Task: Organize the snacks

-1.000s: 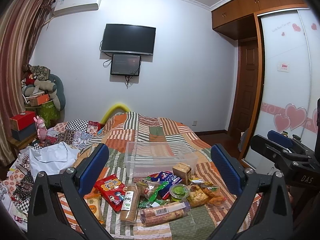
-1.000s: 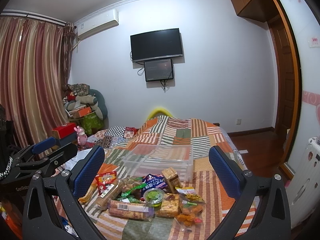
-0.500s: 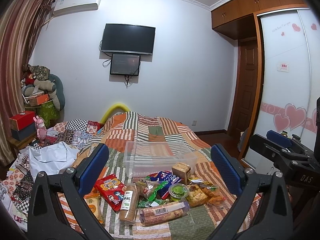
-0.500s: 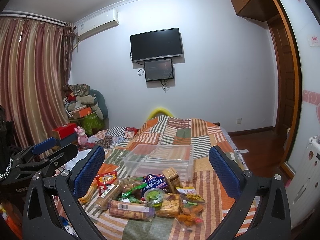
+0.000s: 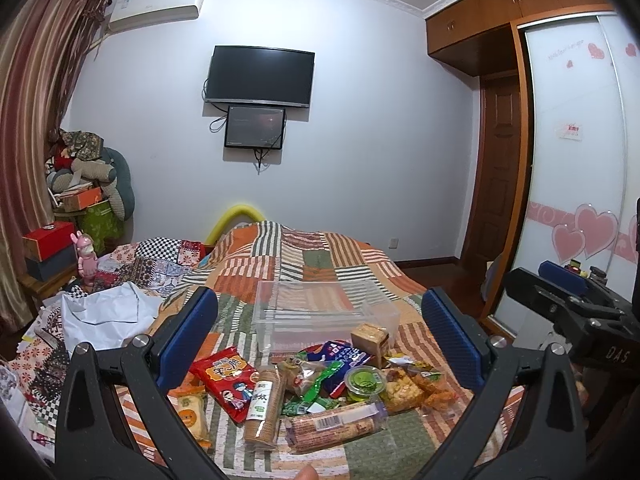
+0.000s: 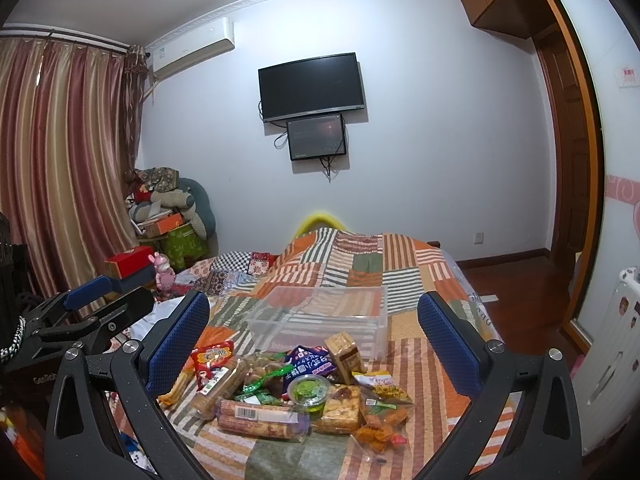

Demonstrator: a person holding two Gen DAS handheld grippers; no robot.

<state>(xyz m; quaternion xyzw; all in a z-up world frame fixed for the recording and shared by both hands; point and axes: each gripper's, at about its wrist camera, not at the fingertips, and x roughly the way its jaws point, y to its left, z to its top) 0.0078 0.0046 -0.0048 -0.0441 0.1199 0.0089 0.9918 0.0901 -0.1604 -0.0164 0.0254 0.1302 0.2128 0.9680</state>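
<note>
Snacks (image 5: 320, 392) piled loose on quilt (image 5: 320, 256), just in front of clear bin (image 5: 320, 312), bin empty, likely the target. Left gripper (image 5: 320, 340) and right gripper (image 6: 312, 336) both wide apart, holding nothing, hovering above pile, probably lining up first pick. Versus a second ago: practically no change, slight drift only.
</note>
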